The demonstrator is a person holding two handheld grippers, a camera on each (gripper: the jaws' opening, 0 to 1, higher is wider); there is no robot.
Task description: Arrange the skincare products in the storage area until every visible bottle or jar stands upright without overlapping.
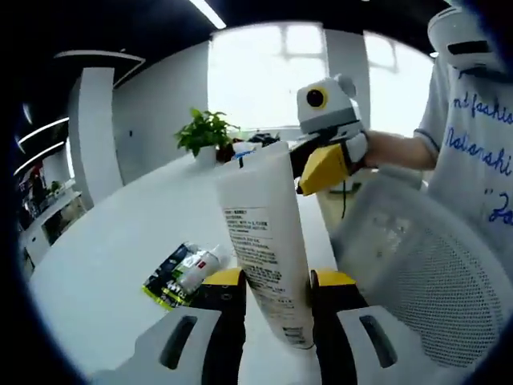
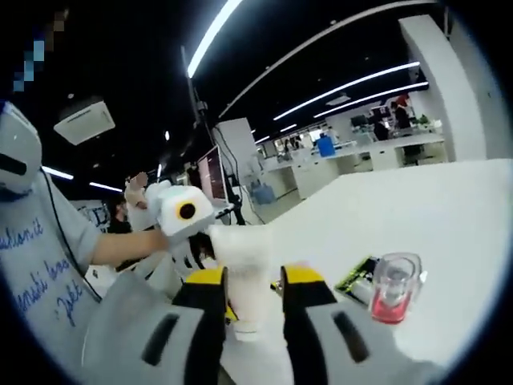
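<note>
Above the white surface [image 1: 104, 265], both tongs pinch one white tube [image 1: 268, 241], the left tongs [image 1: 276, 281] near its flat crimped end and the right tongs [image 2: 254, 277] near the other, and its soft, light, slick plastic looks likeliest to buckle mid-body, so gripping by the stiffer ends suits it.

White table [image 1: 120, 241] curves away toward bright windows [image 1: 280, 72]. Potted green plant [image 1: 205, 132] at far table edge. White mesh chair back [image 1: 425, 265] at right, near person in grey printed T-shirt [image 1: 481, 136]. Ceiling light strips [image 2: 212, 32] overhead; office desks [image 2: 361, 156] in background.
</note>
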